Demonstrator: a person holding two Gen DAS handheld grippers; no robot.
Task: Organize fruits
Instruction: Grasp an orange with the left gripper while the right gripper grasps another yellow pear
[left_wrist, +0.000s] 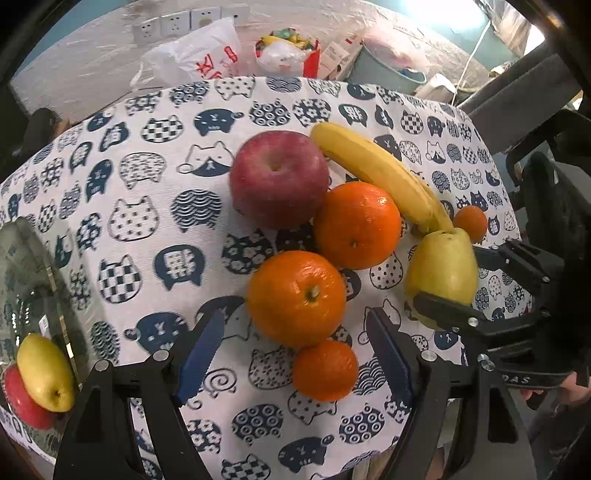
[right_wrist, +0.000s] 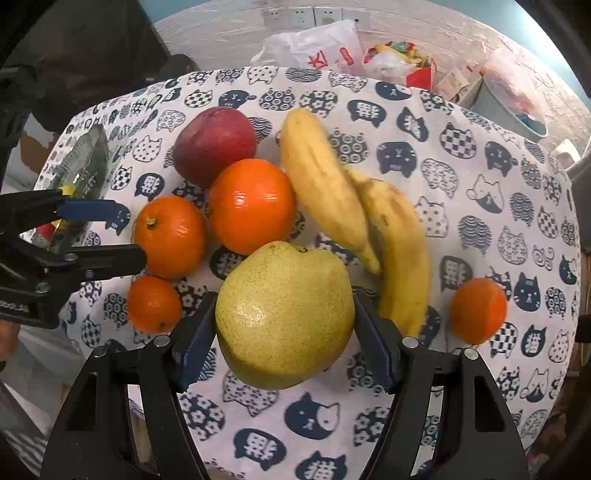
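Fruit on a table covered by a cat-print cloth (left_wrist: 147, 221), seen from both wrist cameras.

Left wrist view: the left gripper (left_wrist: 295, 354) points down at the cloth with its jaws spread and nothing pinched. A large orange (left_wrist: 295, 297) and a small orange (left_wrist: 325, 371) lie between its blue pads (left_wrist: 201, 358), touching neither. A second large orange (left_wrist: 356, 225) sits at 1 o'clock from the first and touches it. A red apple (left_wrist: 279, 177) lies at 11 o'clock from that second orange. A banana (left_wrist: 380, 173) runs from 12 o'clock toward 3 o'clock behind the oranges. At 8 o'clock in the view a glass tray (left_wrist: 22, 266) holds a yellow pear and a red apple.

Right wrist view: the right gripper (right_wrist: 284, 332) has its jaws pinching a yellow-green pear (right_wrist: 284, 314), one pad on each side. In the left wrist view this same pear appears at 3 o'clock, held in black fingers. Two bananas (right_wrist: 399, 251) lie side by side at 1 o'clock from the pear. Another small orange (right_wrist: 478, 310) sits alone at 3 o'clock from it. The left gripper's fingers enter at 9 o'clock, beside the oranges.
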